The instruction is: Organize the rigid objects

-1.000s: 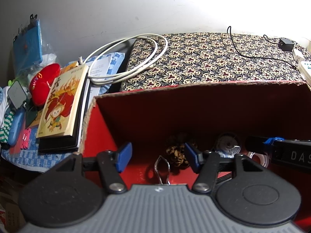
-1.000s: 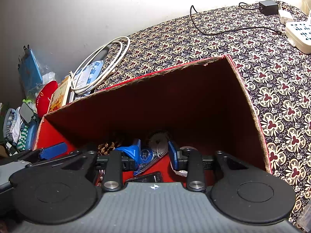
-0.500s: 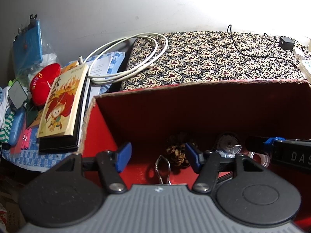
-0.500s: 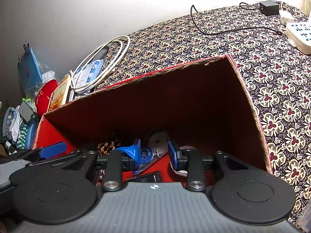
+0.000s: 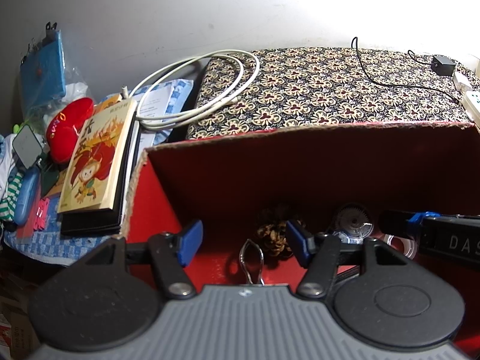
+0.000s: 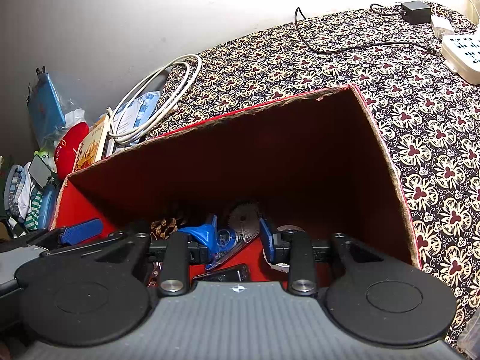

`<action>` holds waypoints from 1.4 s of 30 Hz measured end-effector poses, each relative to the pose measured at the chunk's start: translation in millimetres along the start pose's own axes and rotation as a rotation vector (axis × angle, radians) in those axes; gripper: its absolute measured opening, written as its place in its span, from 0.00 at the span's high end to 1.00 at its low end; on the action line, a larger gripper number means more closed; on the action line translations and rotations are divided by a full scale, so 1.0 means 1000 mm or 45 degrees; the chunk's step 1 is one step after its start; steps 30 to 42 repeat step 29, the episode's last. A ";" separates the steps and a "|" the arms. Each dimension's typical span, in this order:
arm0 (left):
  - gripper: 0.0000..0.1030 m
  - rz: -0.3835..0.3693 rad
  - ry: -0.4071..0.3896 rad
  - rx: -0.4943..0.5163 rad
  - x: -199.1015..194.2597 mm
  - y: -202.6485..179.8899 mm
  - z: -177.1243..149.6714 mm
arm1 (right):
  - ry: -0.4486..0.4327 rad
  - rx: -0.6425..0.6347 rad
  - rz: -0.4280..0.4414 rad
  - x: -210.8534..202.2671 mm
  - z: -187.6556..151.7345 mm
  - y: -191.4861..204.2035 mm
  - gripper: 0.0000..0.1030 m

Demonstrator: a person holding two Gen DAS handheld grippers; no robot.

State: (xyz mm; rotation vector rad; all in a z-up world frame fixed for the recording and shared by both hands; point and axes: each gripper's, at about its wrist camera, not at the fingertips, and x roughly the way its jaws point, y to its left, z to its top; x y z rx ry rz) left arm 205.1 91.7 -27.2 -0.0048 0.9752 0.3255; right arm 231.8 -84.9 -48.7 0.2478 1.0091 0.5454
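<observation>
Both grippers hang inside an open red cardboard box (image 5: 300, 165) (image 6: 240, 150). My left gripper (image 5: 243, 241) is open, with blue pads wide apart and nothing held. A metal binder clip (image 5: 251, 255) and a brown knotted thing (image 5: 274, 234) lie on the floor beyond it. My right gripper (image 6: 238, 237) stands narrower, and a gap shows between its pads. Behind that gap lie a blue-and-clear dispenser (image 6: 223, 237), a toothed wheel (image 6: 243, 217) and a dark phone (image 6: 228, 273). I see no grip on any of them. A clear tape roll (image 5: 402, 244) lies at the right.
Left of the box lie a picture book (image 5: 99, 168) on a black folder, a red plush (image 5: 67, 129) and small clutter. Behind it, a coiled white cable (image 5: 210, 90) rests on a patterned cloth (image 5: 330, 90). A black adapter (image 5: 442, 64) and a power strip (image 6: 462, 51) sit far right.
</observation>
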 end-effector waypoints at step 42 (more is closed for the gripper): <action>0.38 0.025 0.020 0.018 0.003 0.000 0.001 | 0.004 -0.007 0.000 0.000 0.000 0.001 0.85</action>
